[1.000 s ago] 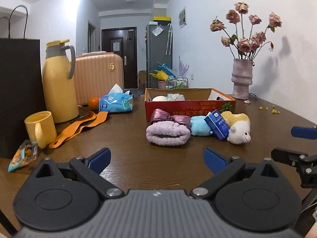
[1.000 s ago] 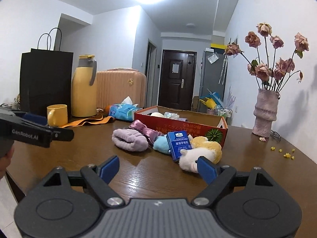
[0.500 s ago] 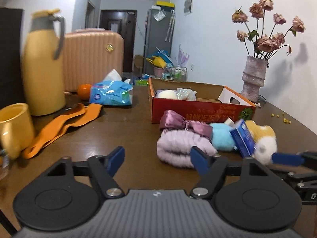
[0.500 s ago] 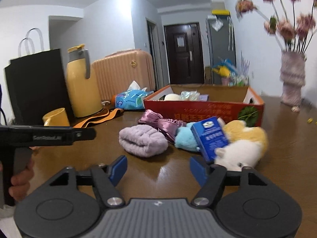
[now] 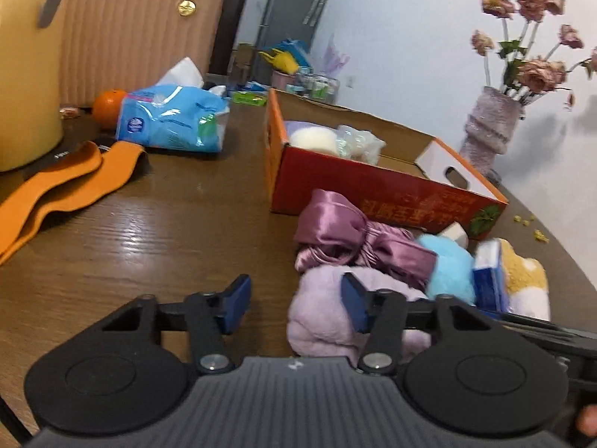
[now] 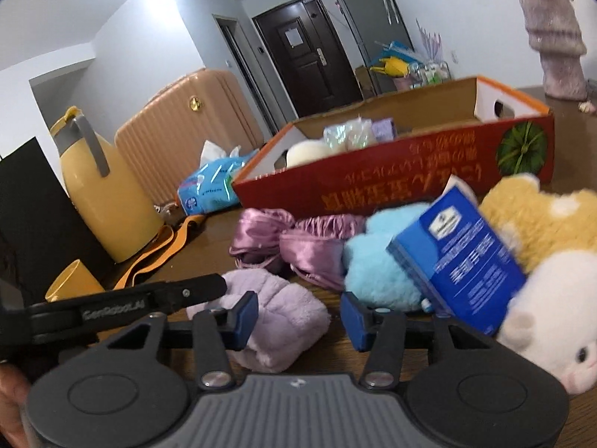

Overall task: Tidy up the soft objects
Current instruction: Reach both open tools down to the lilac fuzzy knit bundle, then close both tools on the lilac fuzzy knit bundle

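A lilac plush roll point(image 5: 321, 317) point(image 6: 283, 317) lies on the wooden table in front of a red cardboard box point(image 5: 373, 183) point(image 6: 391, 183). Behind it lie a purple satin bow point(image 5: 347, 235) point(image 6: 294, 239), a light blue plush point(image 5: 447, 268) point(image 6: 377, 272), a blue carton point(image 6: 459, 257) and a yellow-white plush animal point(image 6: 548, 261). My left gripper point(image 5: 294, 302) is open, its right finger over the lilac roll. My right gripper point(image 6: 298, 315) is open and low, just short of the lilac roll and the blue plush. The box holds a cream ball point(image 5: 311, 138) and wrapped items.
A yellow jug point(image 6: 108, 194), a yellow mug point(image 6: 71, 280), an orange strap point(image 5: 56, 183), a blue tissue pack point(image 5: 171, 119), an orange point(image 5: 108, 100) and a black bag point(image 6: 33, 216) stand at the left. A vase of dried roses point(image 5: 492, 123) stands behind the box.
Both grippers have moved forward and down toward the soft things, which now fill much more of both views. Both stay open.
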`<state>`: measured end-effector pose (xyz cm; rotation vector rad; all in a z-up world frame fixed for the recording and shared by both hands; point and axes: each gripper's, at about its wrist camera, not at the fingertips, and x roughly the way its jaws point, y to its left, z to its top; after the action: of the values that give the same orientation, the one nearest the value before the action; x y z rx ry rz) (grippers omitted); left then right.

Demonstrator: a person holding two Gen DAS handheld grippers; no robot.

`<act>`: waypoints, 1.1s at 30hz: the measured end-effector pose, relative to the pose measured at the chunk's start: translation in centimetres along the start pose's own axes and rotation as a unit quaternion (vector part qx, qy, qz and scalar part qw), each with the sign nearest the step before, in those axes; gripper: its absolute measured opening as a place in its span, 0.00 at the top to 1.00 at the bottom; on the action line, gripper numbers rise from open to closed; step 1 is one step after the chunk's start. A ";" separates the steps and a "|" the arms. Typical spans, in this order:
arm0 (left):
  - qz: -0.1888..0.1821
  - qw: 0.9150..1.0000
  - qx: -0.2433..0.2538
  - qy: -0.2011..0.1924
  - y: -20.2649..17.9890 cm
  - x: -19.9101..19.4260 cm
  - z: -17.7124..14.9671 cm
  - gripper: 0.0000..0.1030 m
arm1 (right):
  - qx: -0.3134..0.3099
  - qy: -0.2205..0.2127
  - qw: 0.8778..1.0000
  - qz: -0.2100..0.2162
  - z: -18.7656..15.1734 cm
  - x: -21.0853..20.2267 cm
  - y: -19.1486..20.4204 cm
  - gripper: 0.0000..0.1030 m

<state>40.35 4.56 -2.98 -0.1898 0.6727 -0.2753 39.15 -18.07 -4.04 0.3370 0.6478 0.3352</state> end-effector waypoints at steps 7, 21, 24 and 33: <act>-0.019 1.000 -0.018 0.002 -0.7 -2.2 -1.9 0.77 | 0.003 0.010 1.000 0.012 -0.7 0.4 0.2 0.82; -0.069 0.997 0.002 -0.028 -8.6 -9.3 -4.9 0.91 | -0.025 -0.041 0.999 0.006 -2.5 -11.8 -1.7 0.88; -0.080 0.996 0.017 -0.036 -10.7 -9.7 -4.8 0.92 | -0.020 -0.058 0.998 0.000 -2.4 -14.2 -2.8 0.88; -0.094 0.993 0.056 -0.054 -14.8 -7.1 0.1 0.92 | -0.020 -0.101 0.995 -0.001 2.0 -15.6 -5.9 0.88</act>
<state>32.32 -7.28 5.08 -0.1598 0.5314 -0.4796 29.96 -30.04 3.29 0.3269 0.4421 0.3077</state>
